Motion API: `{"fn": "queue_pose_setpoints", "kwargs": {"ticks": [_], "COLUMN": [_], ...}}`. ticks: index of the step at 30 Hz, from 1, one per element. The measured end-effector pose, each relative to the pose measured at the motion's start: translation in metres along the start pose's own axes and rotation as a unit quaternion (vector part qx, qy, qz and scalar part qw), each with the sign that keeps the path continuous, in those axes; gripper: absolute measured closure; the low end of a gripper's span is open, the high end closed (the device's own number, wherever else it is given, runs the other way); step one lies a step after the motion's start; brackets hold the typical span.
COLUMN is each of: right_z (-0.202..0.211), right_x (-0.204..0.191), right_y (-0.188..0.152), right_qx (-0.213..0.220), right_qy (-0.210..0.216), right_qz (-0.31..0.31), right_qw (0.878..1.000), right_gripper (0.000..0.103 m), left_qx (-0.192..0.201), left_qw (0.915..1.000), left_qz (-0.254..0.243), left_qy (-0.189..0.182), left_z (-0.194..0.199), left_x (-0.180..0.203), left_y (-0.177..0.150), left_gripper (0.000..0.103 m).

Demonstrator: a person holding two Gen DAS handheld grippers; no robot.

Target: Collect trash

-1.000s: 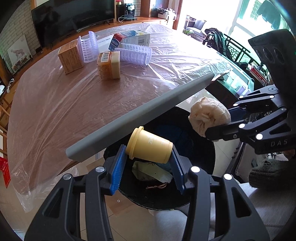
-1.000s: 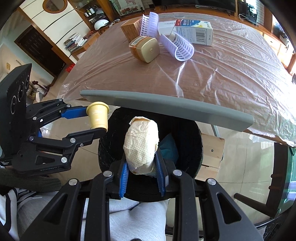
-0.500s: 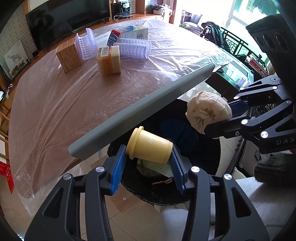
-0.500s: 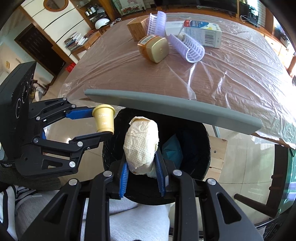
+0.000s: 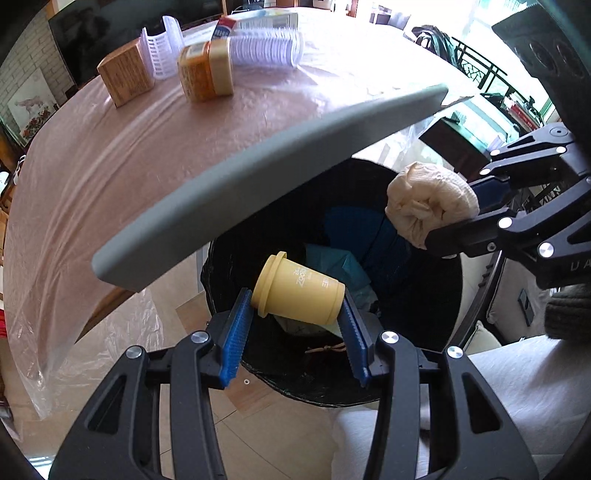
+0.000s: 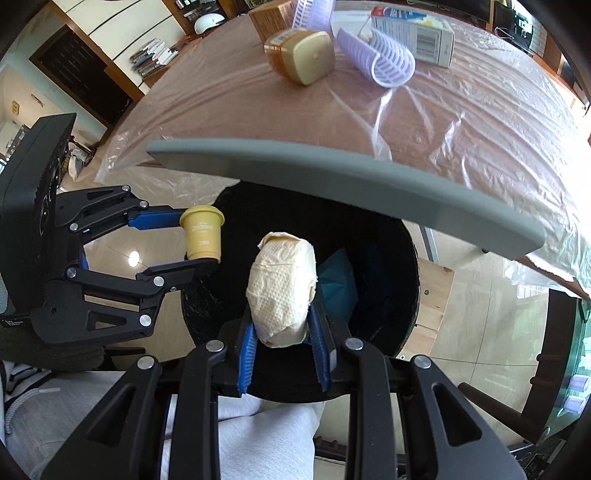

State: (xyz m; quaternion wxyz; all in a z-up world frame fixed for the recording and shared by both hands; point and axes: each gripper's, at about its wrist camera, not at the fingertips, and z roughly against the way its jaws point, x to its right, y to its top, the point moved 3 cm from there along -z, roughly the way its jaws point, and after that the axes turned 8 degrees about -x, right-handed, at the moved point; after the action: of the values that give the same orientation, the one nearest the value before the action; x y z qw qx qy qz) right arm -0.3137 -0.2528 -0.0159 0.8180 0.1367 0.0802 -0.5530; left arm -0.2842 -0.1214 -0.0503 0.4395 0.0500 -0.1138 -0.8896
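My left gripper [image 5: 297, 306] is shut on a yellow cup [image 5: 297, 293], held on its side over the open black trash bin [image 5: 448, 332]. The cup also shows in the right wrist view [image 6: 202, 238], over the bin's left rim. My right gripper [image 6: 282, 321] is shut on a crumpled wad of beige paper [image 6: 282, 286], held over the bin [image 6: 402, 266]. The wad also shows in the left wrist view [image 5: 430, 203], over the bin's far right side. The bin holds blue and teal trash [image 5: 332, 258].
A grey bar [image 5: 258, 184] edges the plastic-covered table [image 5: 92, 166] above the bin. On the table lie a brown box [image 5: 125, 77], an orange jar [image 5: 205, 70], two ribbed plastic sleeves [image 5: 266, 48] and a carton [image 6: 413, 31]. My grey-clad legs [image 6: 243, 439] are below.
Both grippers moved forward and lower over the bin, so the bin's inside shows more. Each still holds its item.
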Motion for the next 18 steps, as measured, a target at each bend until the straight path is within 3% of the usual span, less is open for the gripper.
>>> {"fn": "queue_pose_setpoints", "kwargs": {"ticks": [18], "right_z": [-0.036], "right_x": [0.005], "right_y": [-0.001], "right_qx": [-0.023], "right_qy": [-0.029], "right_qz": [-0.001], "right_qw": [0.999], "right_gripper": [0.077], "left_qx": [-0.036], "left_qw": [0.9991], "left_qz": [-0.015], "left_qy": [0.017], "left_z": [-0.034], "left_x": [0.006], "left_y": [-0.001], "left_gripper": [0.055]}}
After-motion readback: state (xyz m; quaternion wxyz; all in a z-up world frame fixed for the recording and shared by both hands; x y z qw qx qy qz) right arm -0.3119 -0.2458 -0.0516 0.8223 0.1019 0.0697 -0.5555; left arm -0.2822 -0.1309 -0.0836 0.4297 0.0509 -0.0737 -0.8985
